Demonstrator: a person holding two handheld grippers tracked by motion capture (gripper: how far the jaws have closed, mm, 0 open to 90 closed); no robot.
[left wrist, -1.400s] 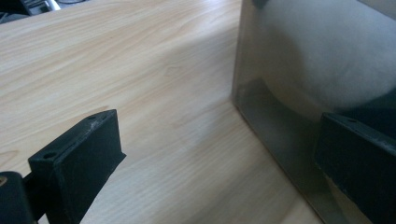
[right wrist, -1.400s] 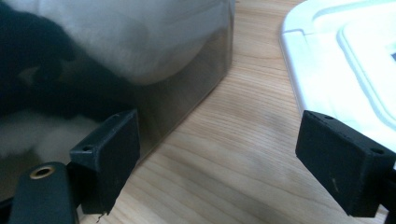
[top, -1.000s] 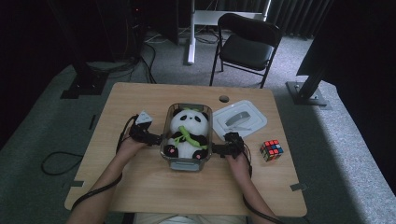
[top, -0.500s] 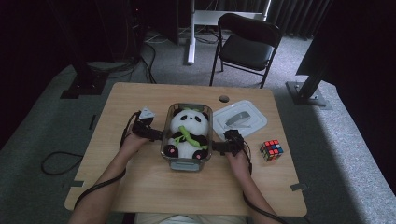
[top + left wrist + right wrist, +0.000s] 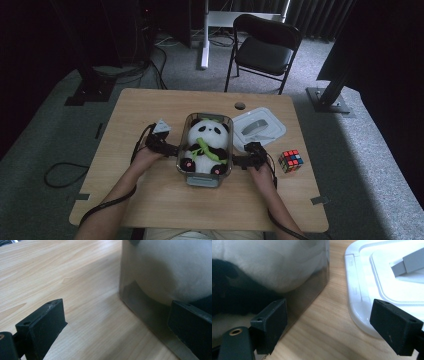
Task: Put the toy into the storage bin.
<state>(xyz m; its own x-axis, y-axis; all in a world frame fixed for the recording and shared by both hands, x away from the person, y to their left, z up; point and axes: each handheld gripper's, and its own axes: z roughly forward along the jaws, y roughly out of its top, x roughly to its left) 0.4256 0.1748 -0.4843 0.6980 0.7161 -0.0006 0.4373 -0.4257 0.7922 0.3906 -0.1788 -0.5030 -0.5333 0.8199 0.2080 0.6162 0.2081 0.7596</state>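
A clear plastic container (image 5: 206, 181) stands mid-table with a black-and-white panda plush (image 5: 205, 142) inside, a green leaf on its chest. My left gripper (image 5: 172, 149) sits against the container's left side, and my right gripper (image 5: 239, 161) against its right side. In the left gripper view, the left gripper (image 5: 117, 312) is open, low over the wood, with the container wall (image 5: 140, 307) and white plush (image 5: 170, 267) by its right jaw. The right gripper (image 5: 330, 310) is open too, with the container (image 5: 312, 287) by one jaw and the white lid (image 5: 382, 277) by the other.
The white lid (image 5: 257, 127) lies flat to the right of the container, close to my right hand. A colour cube (image 5: 291, 160) rests near the table's right edge. A black folding chair (image 5: 265, 50) stands beyond the far edge.
My left gripper has edged slightly right, closer to the container's side. The right gripper, container and plush stay put.
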